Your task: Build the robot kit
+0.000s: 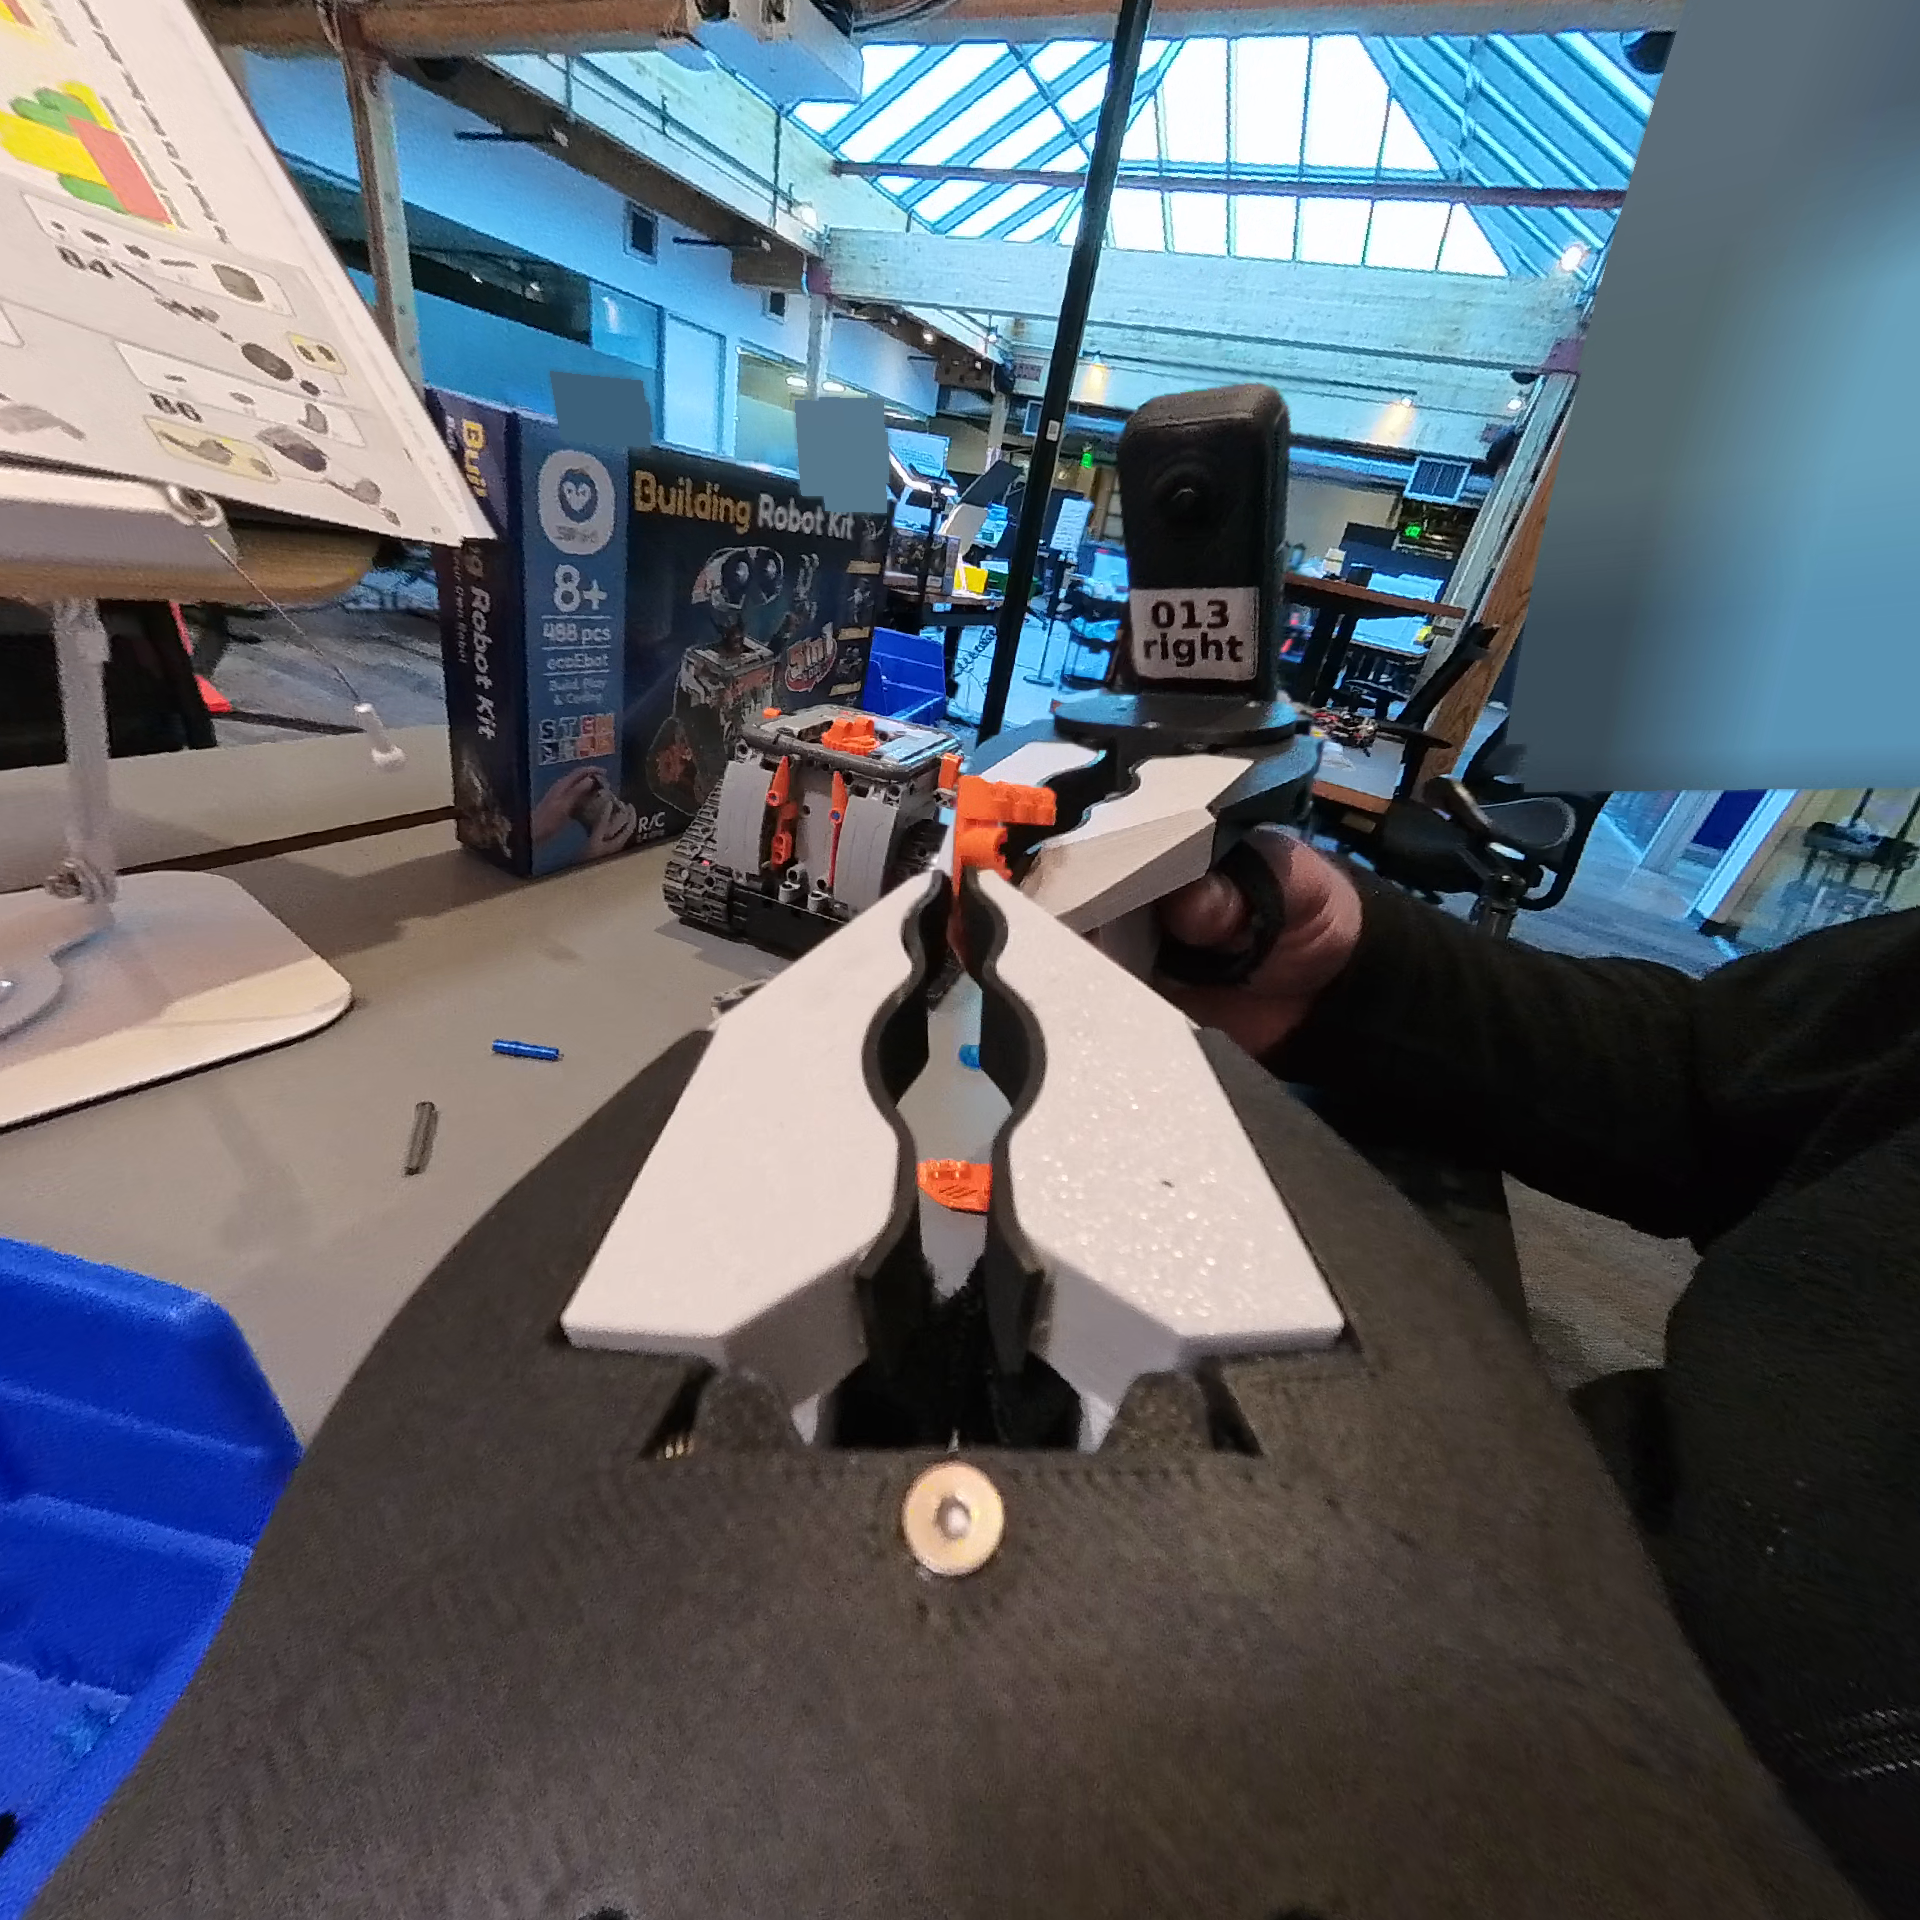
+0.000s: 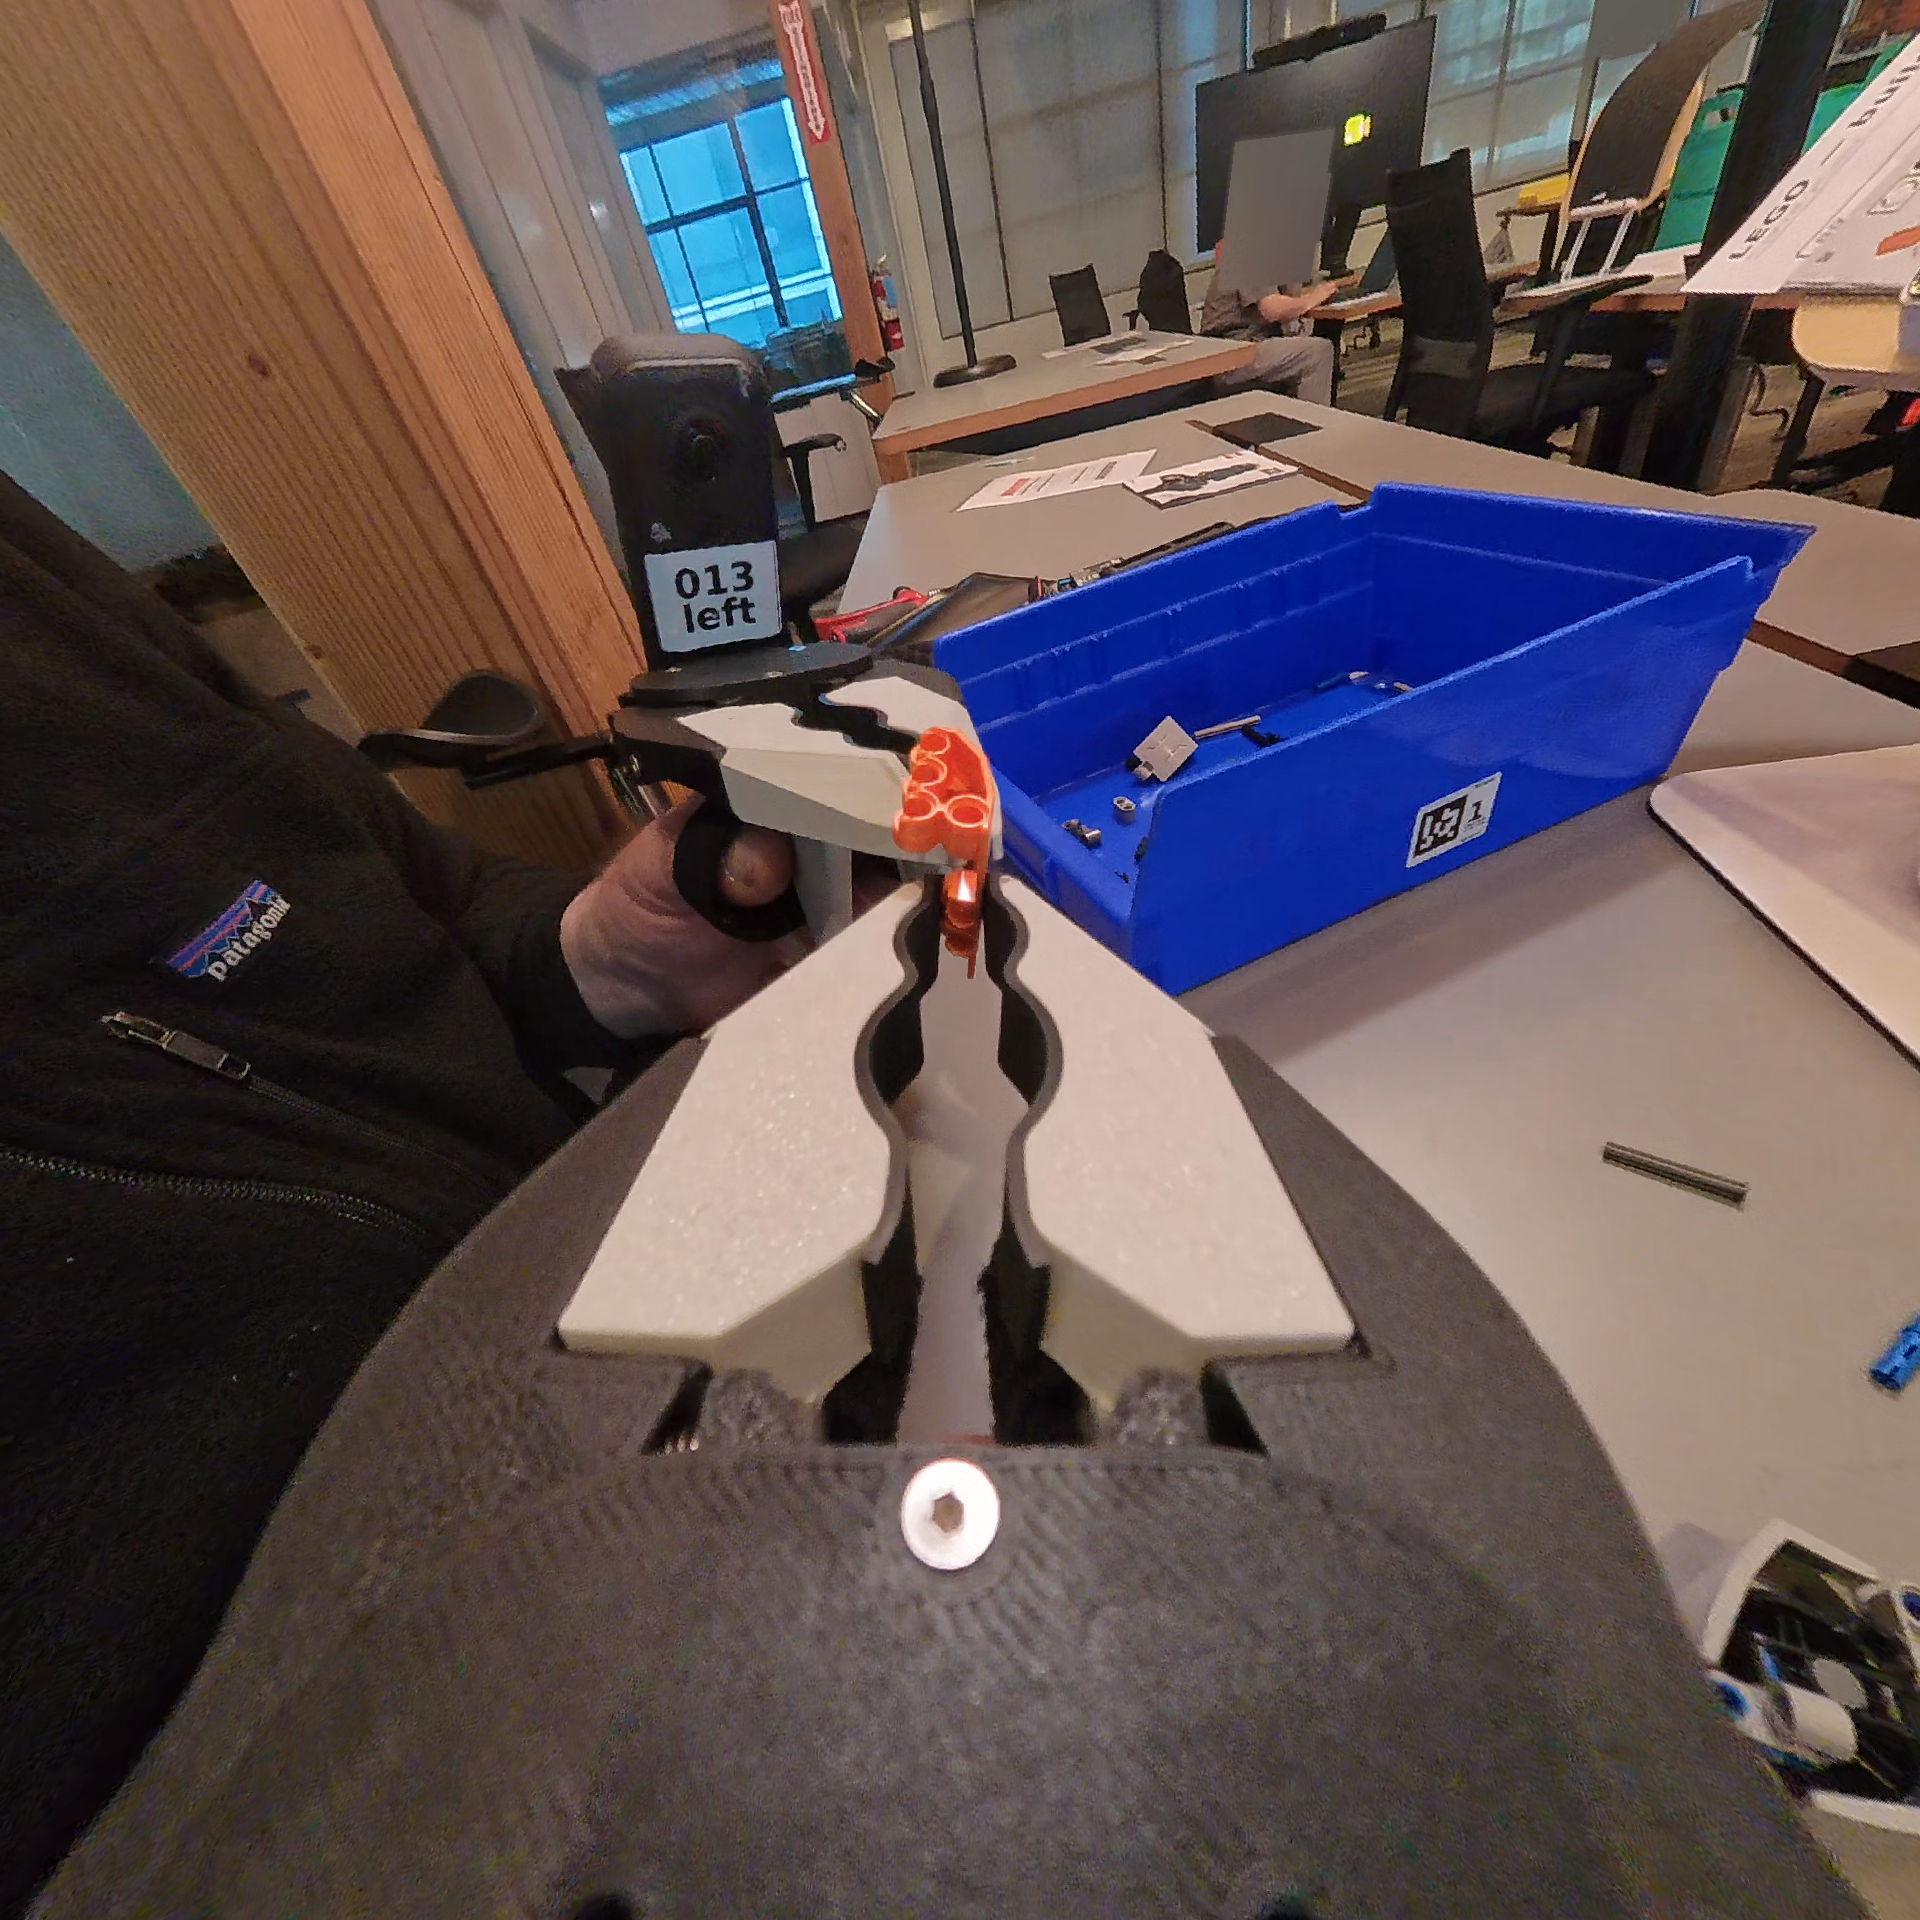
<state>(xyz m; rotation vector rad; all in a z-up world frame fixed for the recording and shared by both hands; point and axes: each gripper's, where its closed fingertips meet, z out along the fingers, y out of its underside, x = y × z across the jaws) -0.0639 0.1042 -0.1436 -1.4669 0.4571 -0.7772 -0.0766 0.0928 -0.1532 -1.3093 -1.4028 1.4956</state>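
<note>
The scene is a large open workshop with wooden beams and a skylight, and the things lie on a grey counter (image 2: pixel 1455 1039). Nearest to the left camera, the left hand-held gripper (image 1: pixel 956 894) has its jaws almost together, and they pinch a small orange part (image 1: pixel 954 935) at the tips. The right hand-held gripper (image 1: pixel 982 831) comes from the right side, held by a hand (image 1: pixel 1262 925) in a dark sleeve; its jaws are closed on an orange brick piece (image 1: pixel 992 821) with holes, and this piece touches the part in the left one. In the right wrist view the same meeting is seen from the other side: the right hand-held gripper (image 2: pixel 961 899) clamps a thin orange piece (image 2: pixel 961 920), and the left one grips an orange piece with round holes (image 2: pixel 940 795).

On the counter close by lie a blue pin (image 1: pixel 525 1050) and a dark rod (image 1: pixel 419 1137). A blue bin (image 2: pixel 1403 727) with a few small grey parts stands just beyond the tips. Farther away, a tracked toy robot (image 1: pixel 810 821) stands in front of its kit box (image 1: pixel 644 644), and an instruction sheet (image 1: pixel 156 260) rests on a white stand (image 1: pixel 125 997)
</note>
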